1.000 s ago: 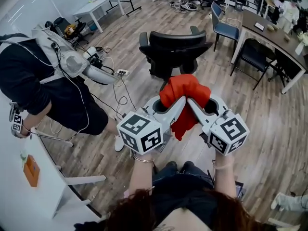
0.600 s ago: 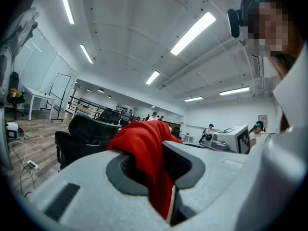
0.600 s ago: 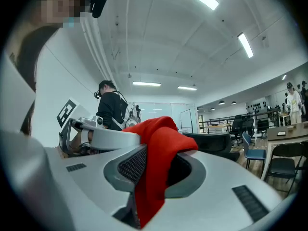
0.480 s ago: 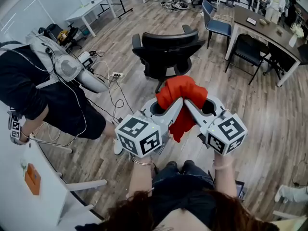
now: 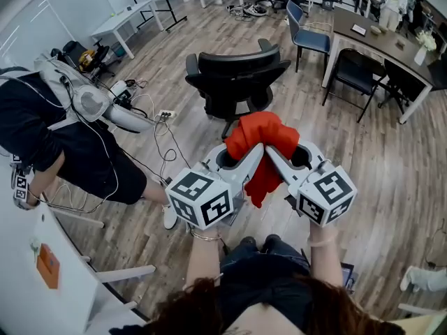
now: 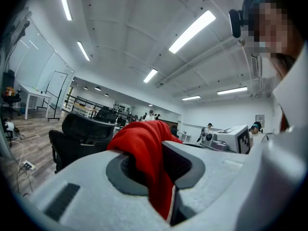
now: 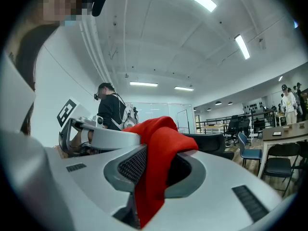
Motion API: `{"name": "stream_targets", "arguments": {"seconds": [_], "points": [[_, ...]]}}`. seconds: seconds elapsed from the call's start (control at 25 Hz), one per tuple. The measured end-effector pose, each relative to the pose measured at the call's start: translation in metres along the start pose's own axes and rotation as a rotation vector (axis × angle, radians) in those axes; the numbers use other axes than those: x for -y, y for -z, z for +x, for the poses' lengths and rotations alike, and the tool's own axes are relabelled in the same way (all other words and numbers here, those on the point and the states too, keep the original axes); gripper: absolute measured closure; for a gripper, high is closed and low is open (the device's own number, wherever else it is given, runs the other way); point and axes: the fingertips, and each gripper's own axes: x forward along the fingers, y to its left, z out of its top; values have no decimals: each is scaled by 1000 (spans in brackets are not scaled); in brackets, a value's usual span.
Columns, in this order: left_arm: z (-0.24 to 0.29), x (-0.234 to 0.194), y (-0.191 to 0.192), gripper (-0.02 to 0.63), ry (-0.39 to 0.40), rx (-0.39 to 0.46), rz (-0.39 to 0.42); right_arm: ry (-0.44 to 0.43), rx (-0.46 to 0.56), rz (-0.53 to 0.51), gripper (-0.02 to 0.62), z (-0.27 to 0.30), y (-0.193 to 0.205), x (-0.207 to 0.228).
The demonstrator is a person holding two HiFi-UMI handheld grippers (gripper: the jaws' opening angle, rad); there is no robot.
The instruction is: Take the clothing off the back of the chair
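Left gripper [image 5: 255, 153] and right gripper [image 5: 272, 153] each stayed clamped on the red garment [image 5: 262, 131] (bunched between both pairs of jaws). Little had changed in the last second. The garment hung near the chair [image 5: 237, 75], apparently clear of it, so removal looked complete.

The clothing [image 5: 264, 139] is plain bright red. The left hand-held gripper [image 5: 257, 153] and right hand-held gripper [image 5: 272, 153] are pale grey and white, with black square markers. Beyond them the chair [image 5: 237, 75] is black, the floor [image 5: 391, 180] brown wood-grain.
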Motion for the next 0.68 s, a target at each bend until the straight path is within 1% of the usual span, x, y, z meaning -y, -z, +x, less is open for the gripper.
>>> {"name": "stream_targets", "arguments": {"seconds": [0.68], "points": [[24, 0, -4, 517, 11, -18, 15, 5, 5, 3, 495, -2, -3, 24]]}}
